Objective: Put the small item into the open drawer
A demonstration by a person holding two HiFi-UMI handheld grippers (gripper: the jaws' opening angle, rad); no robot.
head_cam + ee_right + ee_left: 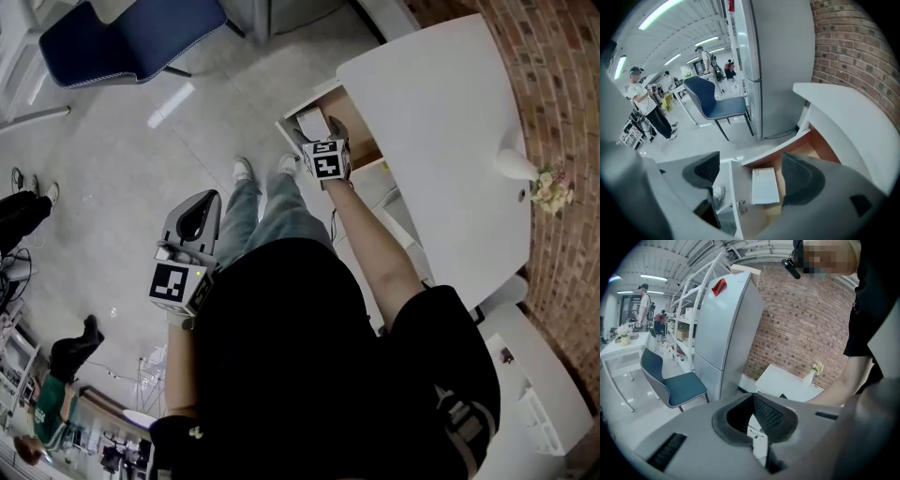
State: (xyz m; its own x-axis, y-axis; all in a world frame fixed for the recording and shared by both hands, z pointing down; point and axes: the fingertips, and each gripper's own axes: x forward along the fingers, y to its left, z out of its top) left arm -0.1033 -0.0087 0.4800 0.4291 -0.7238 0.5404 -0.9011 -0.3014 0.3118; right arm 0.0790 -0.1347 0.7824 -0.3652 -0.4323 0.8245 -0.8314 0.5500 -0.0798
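The drawer (352, 117) of the white desk (441, 131) stands pulled out, with a brown wooden inside. A small flat white box (765, 185) lies on the drawer's bottom (815, 152), near the white front panel (733, 197). My right gripper (754, 173) hovers open just above the drawer's front, with nothing between its fingers; the left finger (705, 169) hangs outside the panel and the other is over the inside. In the head view the right gripper (317, 137) reaches over the box (312, 122). My left gripper (212, 197) hangs by the person's left leg, shut and empty (753, 401).
A white vase with flowers (527, 171) stands on the desk by the brick wall (572, 112). A blue chair (131, 33) and a grey refrigerator (780, 61) stand beyond the drawer. Several people (644, 103) are far off across the room. The person's feet (244, 171) are near the drawer.
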